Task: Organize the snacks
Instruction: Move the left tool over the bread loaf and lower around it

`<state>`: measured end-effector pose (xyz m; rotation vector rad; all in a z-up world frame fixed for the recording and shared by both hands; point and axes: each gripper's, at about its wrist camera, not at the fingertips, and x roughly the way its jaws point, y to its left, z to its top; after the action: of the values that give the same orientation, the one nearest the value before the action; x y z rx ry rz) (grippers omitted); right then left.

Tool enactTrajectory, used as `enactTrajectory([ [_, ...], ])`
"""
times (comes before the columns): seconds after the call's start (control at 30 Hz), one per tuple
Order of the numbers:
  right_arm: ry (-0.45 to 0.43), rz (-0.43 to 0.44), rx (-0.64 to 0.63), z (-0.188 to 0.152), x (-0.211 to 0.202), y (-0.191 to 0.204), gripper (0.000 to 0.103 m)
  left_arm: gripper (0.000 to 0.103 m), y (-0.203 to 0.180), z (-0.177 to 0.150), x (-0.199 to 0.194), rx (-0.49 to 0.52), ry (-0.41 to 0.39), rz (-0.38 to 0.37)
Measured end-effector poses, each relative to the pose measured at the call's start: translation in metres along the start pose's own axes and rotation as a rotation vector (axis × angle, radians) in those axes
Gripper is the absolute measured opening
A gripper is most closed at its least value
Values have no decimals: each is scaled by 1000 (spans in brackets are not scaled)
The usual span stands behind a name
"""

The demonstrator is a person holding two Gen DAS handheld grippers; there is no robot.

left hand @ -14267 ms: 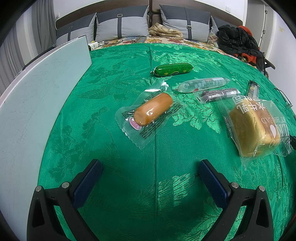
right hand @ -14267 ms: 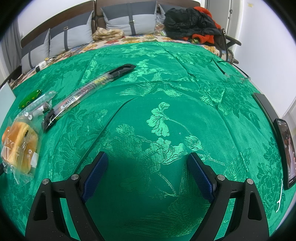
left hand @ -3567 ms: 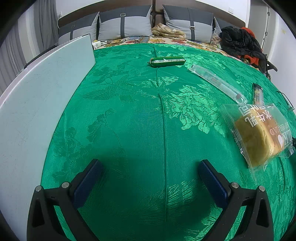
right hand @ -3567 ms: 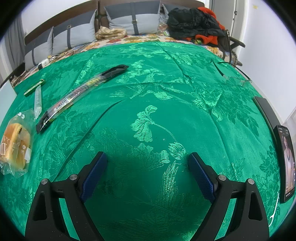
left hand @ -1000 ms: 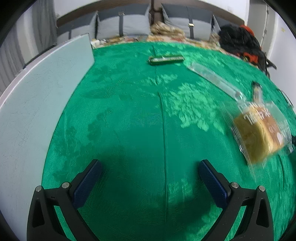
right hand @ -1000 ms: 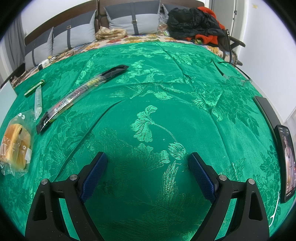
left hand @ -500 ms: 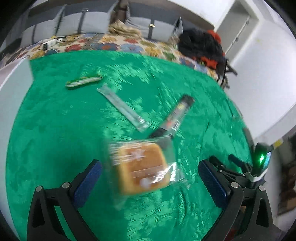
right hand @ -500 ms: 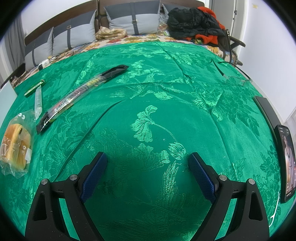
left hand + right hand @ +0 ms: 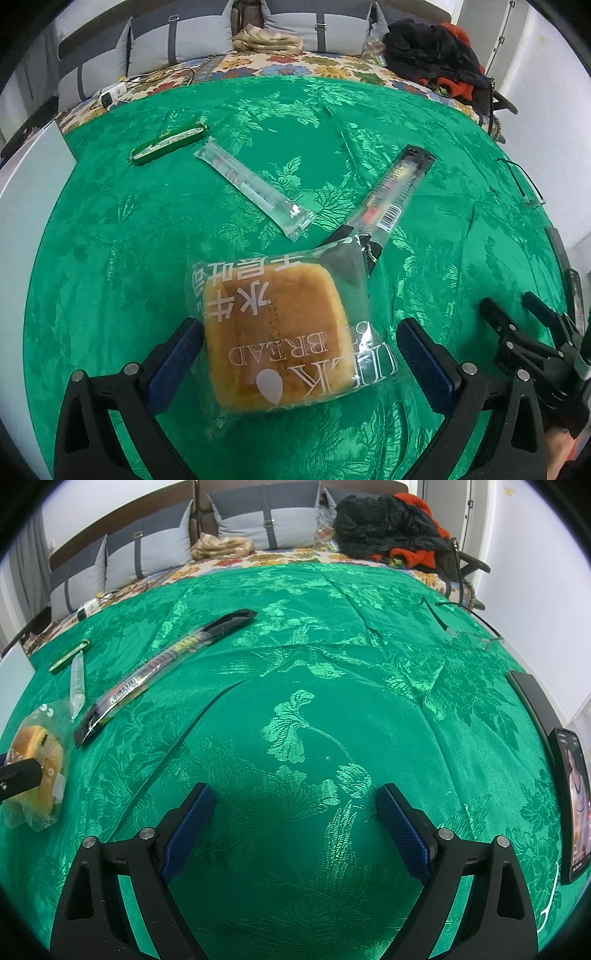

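A bagged bread bun [image 9: 280,328] lies on the green cloth between the open jaws of my left gripper [image 9: 299,354], whose fingers stand on either side of it without pinching. Beyond it lie a clear stick pack [image 9: 255,190], a green stick pack [image 9: 168,142] and a long black pack [image 9: 391,195]. My right gripper [image 9: 295,823] is open and empty over bare cloth; it also shows in the left wrist view [image 9: 532,332]. In the right wrist view the bun [image 9: 35,764], black pack [image 9: 162,672], clear pack [image 9: 76,683] and green pack [image 9: 70,656] sit at the far left.
A pale board [image 9: 22,221] runs along the left edge. A phone [image 9: 574,805] and a dark bar [image 9: 532,698] lie at the right edge. Clear glasses [image 9: 472,638] rest on the cloth at the back right. Pillows [image 9: 266,520] and dark clothes [image 9: 388,520] lie behind.
My left gripper has swung right and come down around the bread bun, which now lies between its fingers. The right gripper has not moved.
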<state>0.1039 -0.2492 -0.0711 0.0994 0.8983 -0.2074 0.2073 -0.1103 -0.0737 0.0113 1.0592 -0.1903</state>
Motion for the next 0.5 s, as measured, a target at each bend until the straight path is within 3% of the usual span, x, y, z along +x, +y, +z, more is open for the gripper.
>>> enactTrajectory([
  [0.27,0,1,1,0,0,-1,93,103,-7,-3,3,41,-15,48],
  [0.5,0,1,1,0,0,0,93,103,-2,-2,-8,0,-40,47],
])
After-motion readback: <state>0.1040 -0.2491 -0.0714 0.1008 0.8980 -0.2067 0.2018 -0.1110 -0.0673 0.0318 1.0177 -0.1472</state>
